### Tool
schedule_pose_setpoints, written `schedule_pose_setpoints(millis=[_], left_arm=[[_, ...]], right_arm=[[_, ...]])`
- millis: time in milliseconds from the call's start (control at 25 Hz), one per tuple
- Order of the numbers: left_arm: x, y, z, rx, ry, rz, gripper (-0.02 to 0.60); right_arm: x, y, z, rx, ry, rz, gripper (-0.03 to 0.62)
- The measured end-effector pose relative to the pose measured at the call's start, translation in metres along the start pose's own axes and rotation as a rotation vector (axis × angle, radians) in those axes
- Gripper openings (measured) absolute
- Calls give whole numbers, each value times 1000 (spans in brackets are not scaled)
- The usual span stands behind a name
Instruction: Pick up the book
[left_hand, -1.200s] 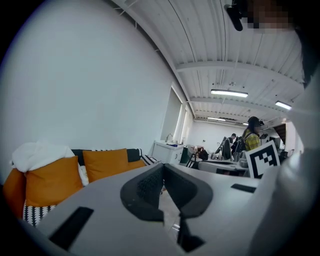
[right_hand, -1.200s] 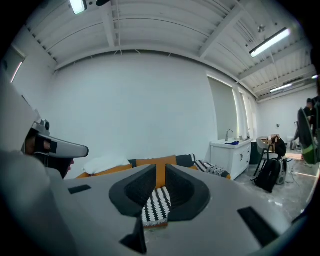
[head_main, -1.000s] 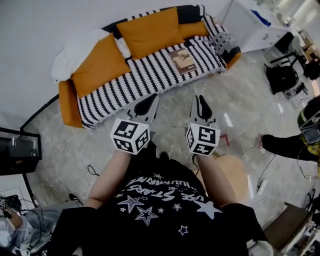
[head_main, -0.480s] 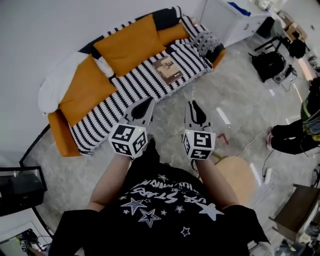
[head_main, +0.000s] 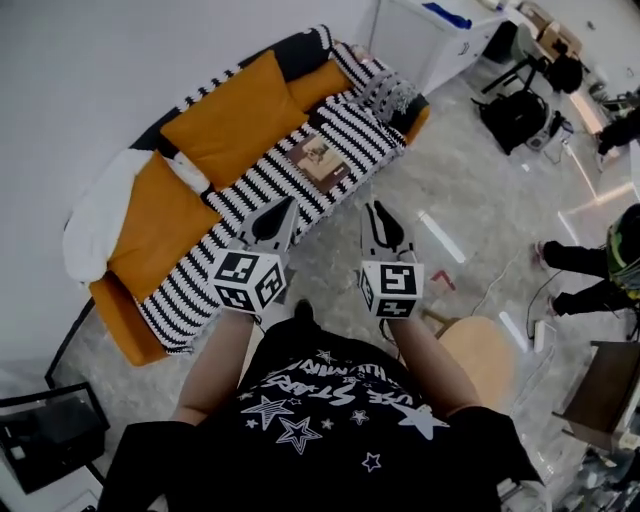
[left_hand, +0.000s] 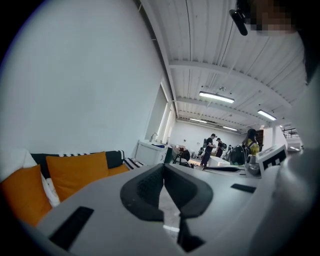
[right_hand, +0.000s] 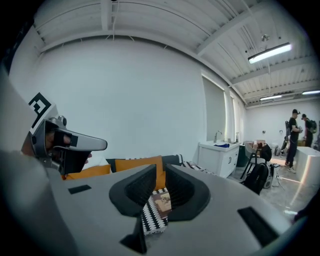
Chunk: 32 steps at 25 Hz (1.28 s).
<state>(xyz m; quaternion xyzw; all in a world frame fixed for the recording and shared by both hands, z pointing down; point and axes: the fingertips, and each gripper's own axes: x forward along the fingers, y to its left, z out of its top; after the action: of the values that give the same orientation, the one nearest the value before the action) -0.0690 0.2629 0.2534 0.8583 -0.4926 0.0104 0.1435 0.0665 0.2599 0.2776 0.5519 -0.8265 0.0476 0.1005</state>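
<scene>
The book (head_main: 320, 160), brown with a picture on its cover, lies flat on the striped sofa seat (head_main: 260, 190), right of the middle. Both grippers are held out level over the floor, short of the sofa's front edge. My left gripper (head_main: 284, 207) is shut and empty, its tips nearly over the seat edge. The right gripper (head_main: 377, 210) is shut and empty too, below and right of the book. In the right gripper view the book (right_hand: 162, 202) shows just beyond the closed jaw tips (right_hand: 159, 170). The left gripper (left_hand: 163, 168) faces the sofa's right end and the room behind.
Orange cushions (head_main: 232, 118) and a white blanket (head_main: 95, 210) lie on the sofa. A white cabinet (head_main: 430, 40) stands right of it. A round wooden stool (head_main: 478, 352) is by my right side. Cables, bags (head_main: 512, 112) and people are at the right.
The person has stepped toward the sofa with both grippers held out. The sofa and book now lie closer to the gripper tips and have swung left in view. Both grippers stay shut.
</scene>
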Motion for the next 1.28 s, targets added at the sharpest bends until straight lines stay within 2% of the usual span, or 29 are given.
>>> schedule_pose_setpoints(millis=[440, 720, 1000, 1280], left_arm=[[25, 45, 3, -20, 21, -69, 8], [36, 58, -16, -39, 73, -85, 8], [70, 64, -24, -41, 89, -77, 8], [116, 91, -22, -54, 102, -4, 8]], right_arm=[[35, 18, 0, -44, 19, -53, 67], [39, 5, -19, 11, 57, -117, 66], [62, -29, -39, 67, 81, -137, 66], [124, -60, -46, 99, 113, -71, 67]])
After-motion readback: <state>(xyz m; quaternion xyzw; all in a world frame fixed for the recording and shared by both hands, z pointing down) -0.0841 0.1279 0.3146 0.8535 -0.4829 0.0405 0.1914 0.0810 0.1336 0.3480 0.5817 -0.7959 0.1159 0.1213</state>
